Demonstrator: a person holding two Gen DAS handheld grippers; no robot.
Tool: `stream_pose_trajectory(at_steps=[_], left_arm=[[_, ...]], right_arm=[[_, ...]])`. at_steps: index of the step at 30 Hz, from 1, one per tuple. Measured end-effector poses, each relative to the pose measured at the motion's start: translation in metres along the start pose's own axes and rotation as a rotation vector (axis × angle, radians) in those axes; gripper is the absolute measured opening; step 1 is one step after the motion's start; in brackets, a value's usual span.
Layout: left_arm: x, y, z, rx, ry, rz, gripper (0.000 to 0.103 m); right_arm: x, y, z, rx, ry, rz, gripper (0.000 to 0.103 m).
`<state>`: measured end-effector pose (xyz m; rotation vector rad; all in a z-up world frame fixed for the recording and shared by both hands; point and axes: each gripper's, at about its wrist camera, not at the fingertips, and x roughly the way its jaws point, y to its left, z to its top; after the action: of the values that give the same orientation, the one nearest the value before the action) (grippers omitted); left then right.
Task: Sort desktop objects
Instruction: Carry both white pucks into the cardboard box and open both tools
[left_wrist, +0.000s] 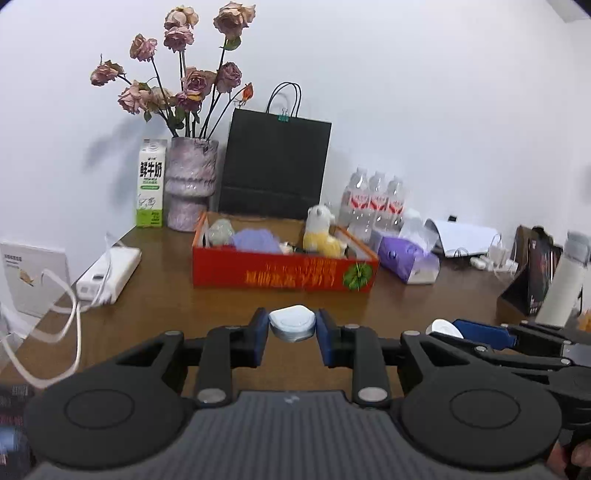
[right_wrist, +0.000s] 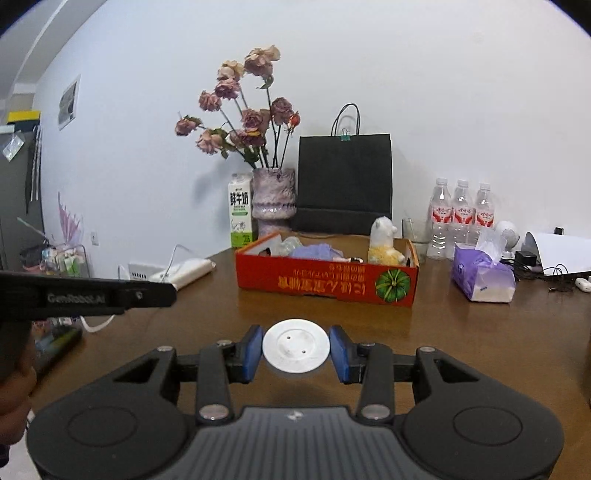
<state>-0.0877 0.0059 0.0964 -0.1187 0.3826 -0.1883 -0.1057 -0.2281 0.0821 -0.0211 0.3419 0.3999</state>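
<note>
My left gripper (left_wrist: 292, 332) is shut on a small pale-blue and white rounded case (left_wrist: 292, 324), held above the brown table in front of the red cardboard box (left_wrist: 284, 271). My right gripper (right_wrist: 295, 350) is shut on a white round disc (right_wrist: 295, 345), with the blue pads touching its sides; it also shows in the left wrist view (left_wrist: 445, 328). The red box (right_wrist: 327, 282) holds a yellow-white plush toy (right_wrist: 384, 245), a purple cloth (right_wrist: 314, 251) and a greyish lump (left_wrist: 221, 230).
Behind the box stand a milk carton (left_wrist: 150, 182), a vase of dried roses (left_wrist: 190, 184), a black paper bag (left_wrist: 275, 166) and three water bottles (right_wrist: 461, 218). A purple tissue pack (right_wrist: 482, 275) lies right. A white power bank (left_wrist: 110, 275) with cable lies left.
</note>
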Motion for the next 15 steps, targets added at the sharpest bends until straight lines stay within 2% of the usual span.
stream_pose_trajectory(at_steps=[6,10,12,14,15], left_arm=[[0.063,0.023,0.071,0.020,0.048,-0.038,0.028],[0.136,0.027,0.114,0.083,0.152,-0.052,0.028],[0.171,0.030,0.126,0.090,0.204,-0.050,0.028],[0.208,0.037,0.134,0.085,0.258,-0.023,0.028],[0.225,0.039,0.137,0.087,0.283,-0.022,0.028]], right_arm=[[0.048,-0.029,0.052,0.028,0.001,-0.010,0.038],[0.104,-0.051,0.096,0.049,0.046,-0.003,0.038],[0.139,-0.064,0.117,0.077,0.083,0.001,0.038],[0.195,-0.077,0.139,0.081,0.156,-0.014,0.038],[0.195,-0.077,0.139,0.081,0.156,-0.014,0.038]])
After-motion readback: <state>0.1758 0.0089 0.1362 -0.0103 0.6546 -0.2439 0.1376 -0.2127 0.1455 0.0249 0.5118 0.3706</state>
